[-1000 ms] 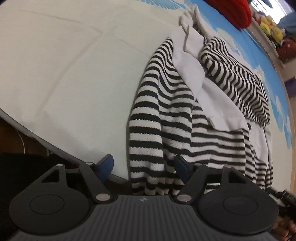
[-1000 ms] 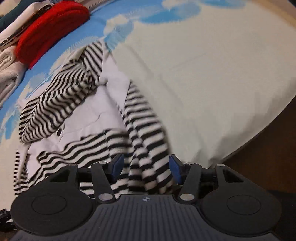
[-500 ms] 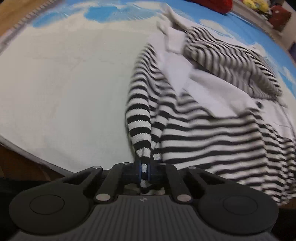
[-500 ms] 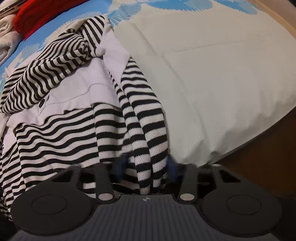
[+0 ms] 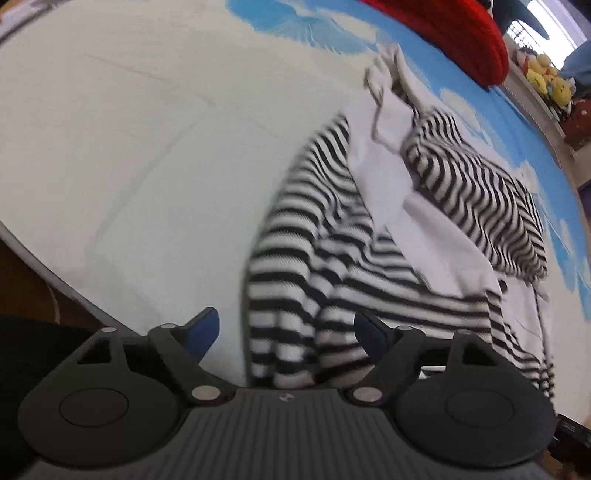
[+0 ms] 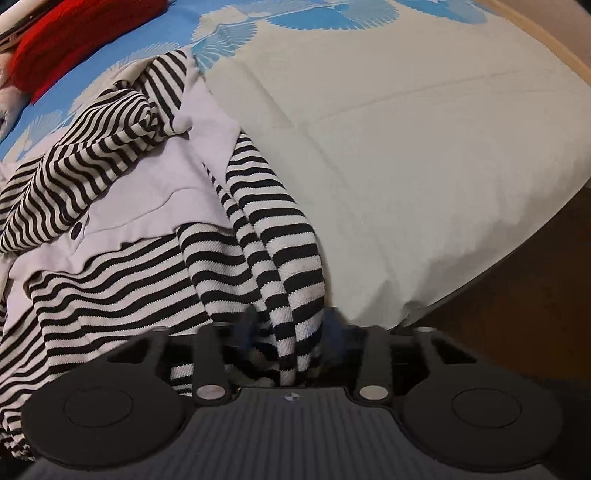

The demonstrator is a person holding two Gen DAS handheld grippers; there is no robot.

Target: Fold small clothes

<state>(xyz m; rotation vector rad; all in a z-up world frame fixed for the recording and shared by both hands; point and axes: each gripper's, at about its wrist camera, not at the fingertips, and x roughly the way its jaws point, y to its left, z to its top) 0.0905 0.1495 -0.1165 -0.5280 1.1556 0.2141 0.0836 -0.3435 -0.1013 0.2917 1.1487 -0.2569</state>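
A black-and-white striped garment with white panels (image 5: 388, 229) lies crumpled on the bed, its striped hem hanging toward the near edge. It also shows in the right wrist view (image 6: 155, 206). My left gripper (image 5: 286, 328) is open, with the striped hem between its blue pads but not pinched. My right gripper (image 6: 290, 328) has its blurred pads partly closed around a striped fold of the hem (image 6: 291, 295); whether they pinch it I cannot tell.
The bed sheet is cream near me (image 5: 129, 147) and blue with white bird prints farther back (image 6: 295, 22). A red cushion (image 5: 443, 26) lies at the far side. Stuffed toys (image 5: 546, 77) sit beyond it. The bed edge drops to dark floor (image 6: 517, 314).
My left gripper has opened and let go of the striped hem, which dropped back. My right gripper's pads stay around the striped fold, and its view has shifted closer to the garment.
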